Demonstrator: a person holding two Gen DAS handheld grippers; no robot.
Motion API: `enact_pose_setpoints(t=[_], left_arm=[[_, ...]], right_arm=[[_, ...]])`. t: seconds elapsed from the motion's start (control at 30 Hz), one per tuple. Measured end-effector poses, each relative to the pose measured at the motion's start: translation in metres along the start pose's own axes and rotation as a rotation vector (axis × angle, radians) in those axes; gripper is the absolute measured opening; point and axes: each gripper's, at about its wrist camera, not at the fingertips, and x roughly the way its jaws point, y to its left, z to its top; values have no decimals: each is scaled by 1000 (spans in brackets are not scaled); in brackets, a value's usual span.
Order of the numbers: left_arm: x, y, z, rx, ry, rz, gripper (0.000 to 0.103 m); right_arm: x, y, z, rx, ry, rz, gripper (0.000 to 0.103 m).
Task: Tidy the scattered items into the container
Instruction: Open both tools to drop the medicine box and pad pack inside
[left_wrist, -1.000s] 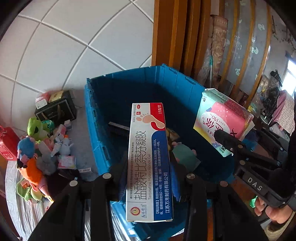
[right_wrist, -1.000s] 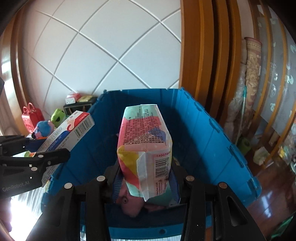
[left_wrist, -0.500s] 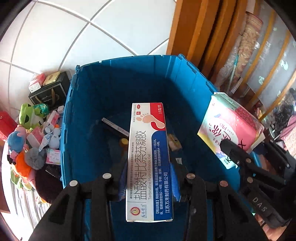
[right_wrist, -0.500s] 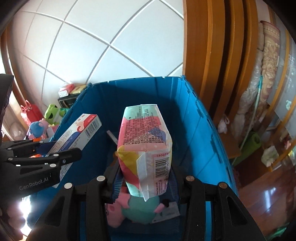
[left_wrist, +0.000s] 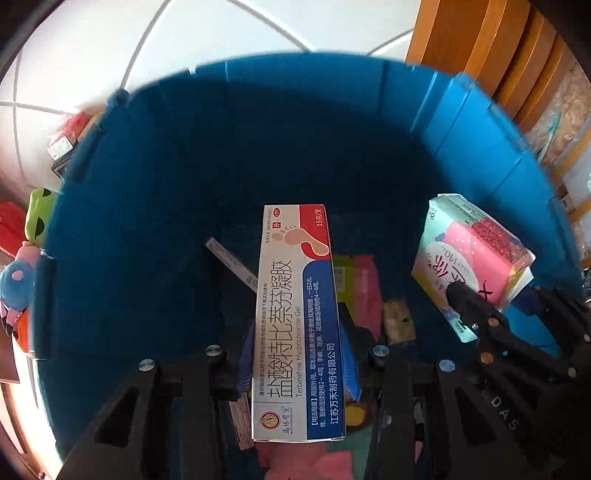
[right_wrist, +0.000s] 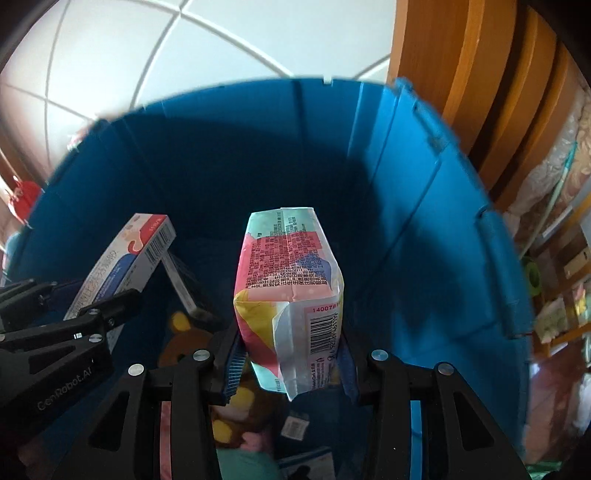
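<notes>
My left gripper (left_wrist: 297, 354) is shut on a long white, red and blue medicine box (left_wrist: 297, 314) and holds it inside the big blue bin (left_wrist: 258, 140). My right gripper (right_wrist: 290, 354) is shut on a pink and pale green soft pack (right_wrist: 288, 291), also low inside the bin (right_wrist: 424, 221). The pack shows at the right of the left wrist view (left_wrist: 476, 258), the medicine box at the left of the right wrist view (right_wrist: 125, 262). Several items lie on the bin floor: a brown bear toy (right_wrist: 184, 339), a pink packet (left_wrist: 364, 288), a thin box (left_wrist: 232, 262).
Plush toys (left_wrist: 22, 273) and small boxes (left_wrist: 64, 138) lie outside the bin on the left. Wooden door frame (right_wrist: 461, 92) and cluttered shelves (right_wrist: 557, 266) stand to the right. White tiled floor (right_wrist: 147, 48) lies beyond the bin.
Both grippers have moved forward and down into the bin with their items still held. The bin now fills both views.
</notes>
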Motion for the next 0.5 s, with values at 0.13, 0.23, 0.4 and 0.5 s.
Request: enact_pose_setpoints(t=[0.13,0.23,0.4,0.5], left_arm=[[40,-6,-11,48,53,43,39],[50,-5,-14,47,92,36,39],[50,3,-17,4,110,12,55],[48,5,-14,-2,97,31,64]], right_arm=[[42,0,-10,-28,92,-28,42],[54,-4,-13,5,120,-20,42],[57,-3,-14,6,114,-24,43],[52,-3,-15,15,94,-5,44]])
